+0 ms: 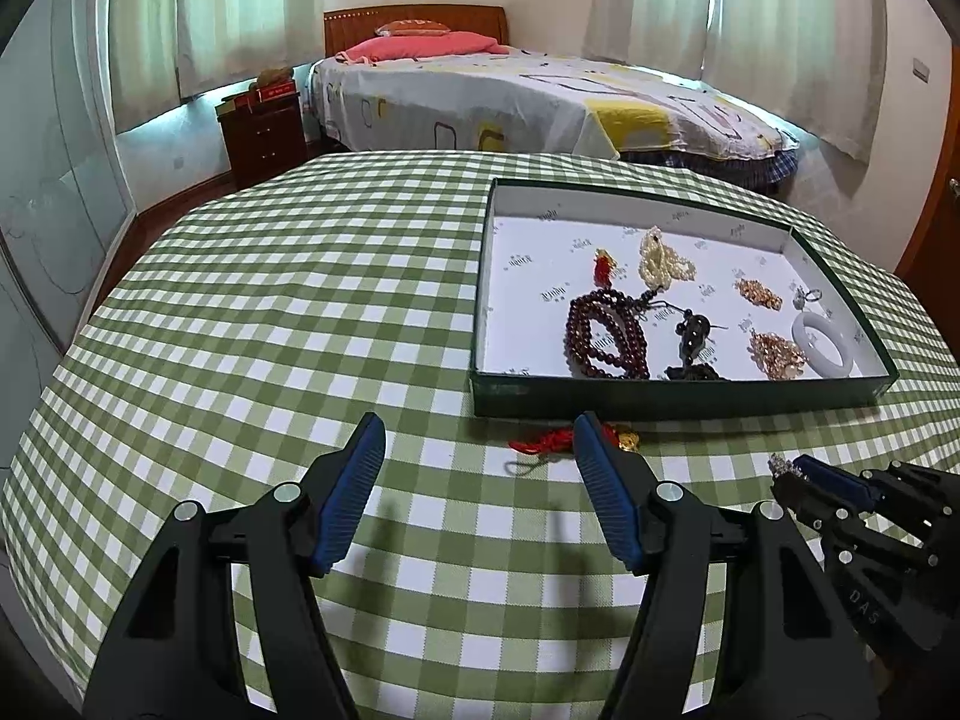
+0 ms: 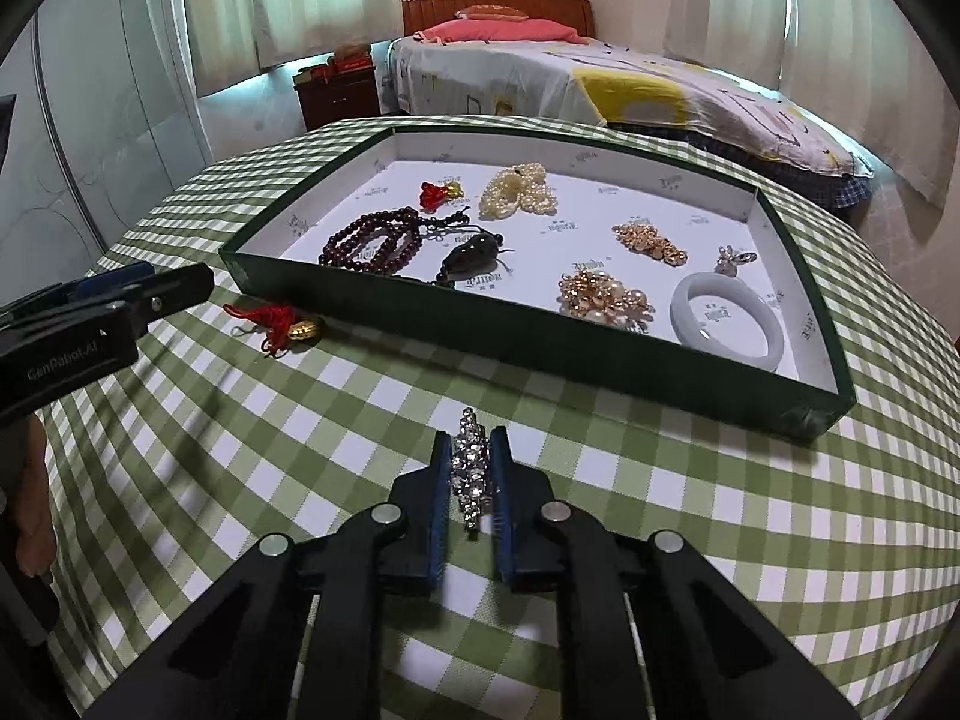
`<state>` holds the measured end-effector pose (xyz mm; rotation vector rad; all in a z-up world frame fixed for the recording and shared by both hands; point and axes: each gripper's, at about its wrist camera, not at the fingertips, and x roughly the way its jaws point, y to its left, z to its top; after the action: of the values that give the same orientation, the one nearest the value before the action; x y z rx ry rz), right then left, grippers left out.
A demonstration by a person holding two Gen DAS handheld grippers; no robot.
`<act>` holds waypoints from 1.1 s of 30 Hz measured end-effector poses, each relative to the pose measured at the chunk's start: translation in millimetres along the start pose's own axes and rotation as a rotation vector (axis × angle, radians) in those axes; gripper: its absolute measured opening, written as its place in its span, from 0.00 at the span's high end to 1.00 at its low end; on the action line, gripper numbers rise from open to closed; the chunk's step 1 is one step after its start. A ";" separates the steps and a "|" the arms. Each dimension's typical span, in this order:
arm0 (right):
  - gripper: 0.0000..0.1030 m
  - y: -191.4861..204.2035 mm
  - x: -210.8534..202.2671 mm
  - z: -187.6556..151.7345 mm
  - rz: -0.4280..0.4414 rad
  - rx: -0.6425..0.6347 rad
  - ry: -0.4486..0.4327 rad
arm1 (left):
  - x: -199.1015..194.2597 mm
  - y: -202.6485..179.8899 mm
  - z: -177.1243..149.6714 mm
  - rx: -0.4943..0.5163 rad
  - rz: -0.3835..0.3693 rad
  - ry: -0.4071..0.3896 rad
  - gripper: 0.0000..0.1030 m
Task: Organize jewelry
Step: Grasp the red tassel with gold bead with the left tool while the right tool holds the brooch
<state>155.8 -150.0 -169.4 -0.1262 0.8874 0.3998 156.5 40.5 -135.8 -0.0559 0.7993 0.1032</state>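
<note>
Right gripper (image 2: pixel 471 444) jaws clamped on rhinestone clip (image 2: pixel 471 468), left gripper (image 1: pixel 480 438) jaws apart, red tassel charm (image 2: pixel 279 324) beside green tray (image 2: pixel 540 336)

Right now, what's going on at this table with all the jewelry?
A person is sorting jewelry into a green tray with two handheld grippers. The right gripper is shut on a sparkly hair clip in front of the tray. The left gripper is open above the checked tablecloth, close to a red tassel charm outside the tray. Beads, pearls and a white bangle already lie inside.
</note>
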 end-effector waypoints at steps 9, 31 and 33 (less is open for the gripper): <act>0.87 -25.0 -7.5 2.7 -0.043 0.043 -0.024 | 9.2 -16.0 -2.9 0.024 -0.029 0.023 0.39; 0.87 -65.6 -6.2 0.0 -0.047 0.152 -0.033 | 46.2 -41.6 0.0 0.054 -0.075 0.111 0.55; 0.87 -66.0 -5.8 0.1 -0.046 0.155 -0.032 | 45.3 -41.4 -0.5 0.058 -0.083 0.108 0.62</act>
<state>178.4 -212.3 -168.6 0.0023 0.8790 0.2888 192.1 2.5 -168.2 -0.0402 0.9065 -0.0017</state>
